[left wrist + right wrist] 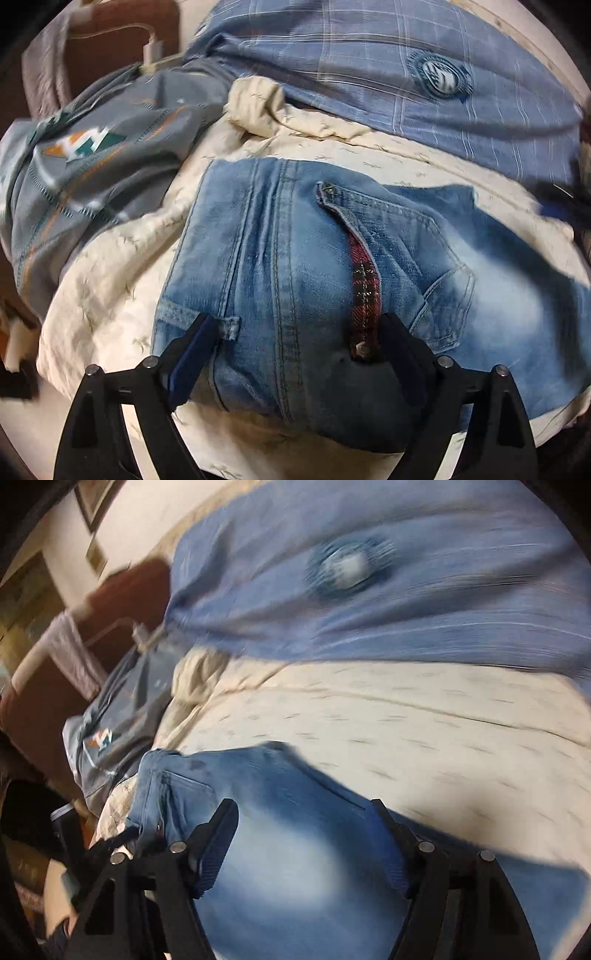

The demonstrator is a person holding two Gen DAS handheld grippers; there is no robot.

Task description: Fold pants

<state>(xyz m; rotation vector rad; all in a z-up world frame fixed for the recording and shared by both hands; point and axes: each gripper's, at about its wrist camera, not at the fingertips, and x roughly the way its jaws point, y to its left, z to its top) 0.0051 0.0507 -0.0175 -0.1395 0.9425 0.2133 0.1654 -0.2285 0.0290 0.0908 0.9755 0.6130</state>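
Light blue jeans (288, 236) lie on a cream bedspread (110, 280), with the waistband, a red plaid lining strip (364, 284) and a back pocket facing me. My left gripper (297, 332) is open, its fingers standing on either side of the waistband end of the jeans, the pads apart from the cloth. In the blurred right wrist view my right gripper (304, 812) is open above a faded leg part of the jeans (295, 867), with nothing gripped. A dark blurred shape (561, 206) shows at the right edge of the left wrist view.
A blue checked cloth with a round emblem (439, 77) lies across the far side of the bed. A grey cloth with an orange and teal print (85, 144) is bunched at the left. Behind it stands brown furniture with a white charger and cable (153, 50).
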